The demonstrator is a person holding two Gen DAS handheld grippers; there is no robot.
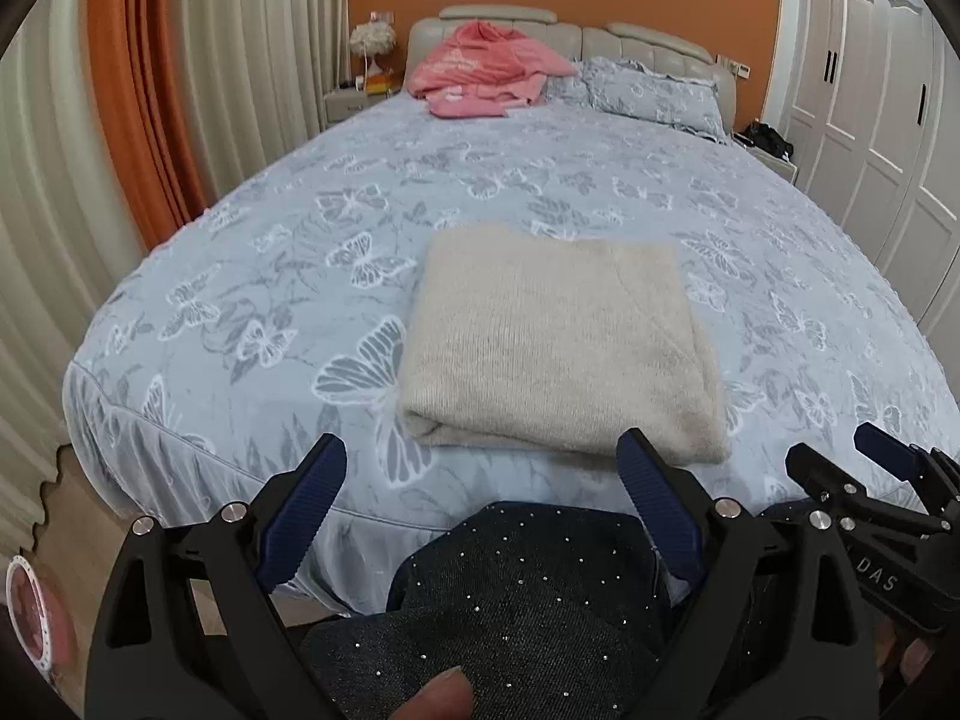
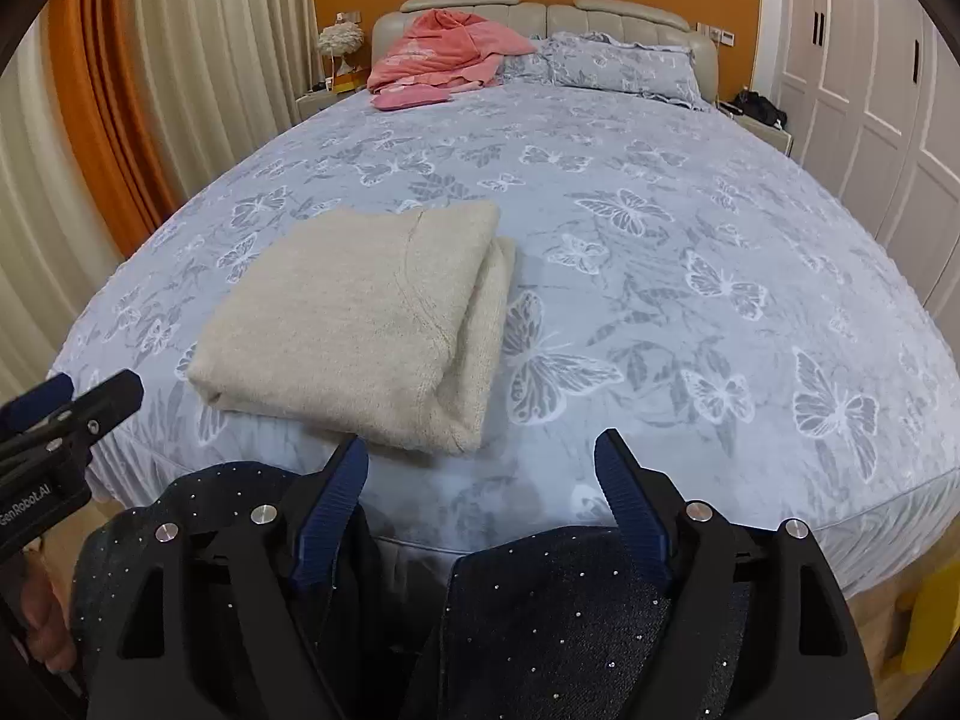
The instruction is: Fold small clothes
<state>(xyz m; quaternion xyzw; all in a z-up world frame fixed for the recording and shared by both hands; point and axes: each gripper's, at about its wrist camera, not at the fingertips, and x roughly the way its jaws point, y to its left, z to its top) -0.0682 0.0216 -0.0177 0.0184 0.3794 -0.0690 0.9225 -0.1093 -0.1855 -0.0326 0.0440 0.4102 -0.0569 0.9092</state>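
Cream sweater [image 1: 564, 348] lies folded at near edge of bed [image 1: 252, 276]; both grippers, left [image 1: 483, 468] & right [image 2: 480, 474], fingers apart, empty, held back: fold prob. done.

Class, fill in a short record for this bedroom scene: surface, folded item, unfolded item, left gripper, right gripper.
surface: bed with butterfly cover
folded item: cream sweater, near the foot edge
unfolded item: pink garment, heaped at the headboard
left gripper: open, holding nothing, short of the sweater
right gripper: open, holding nothing, by the sweater's near corner
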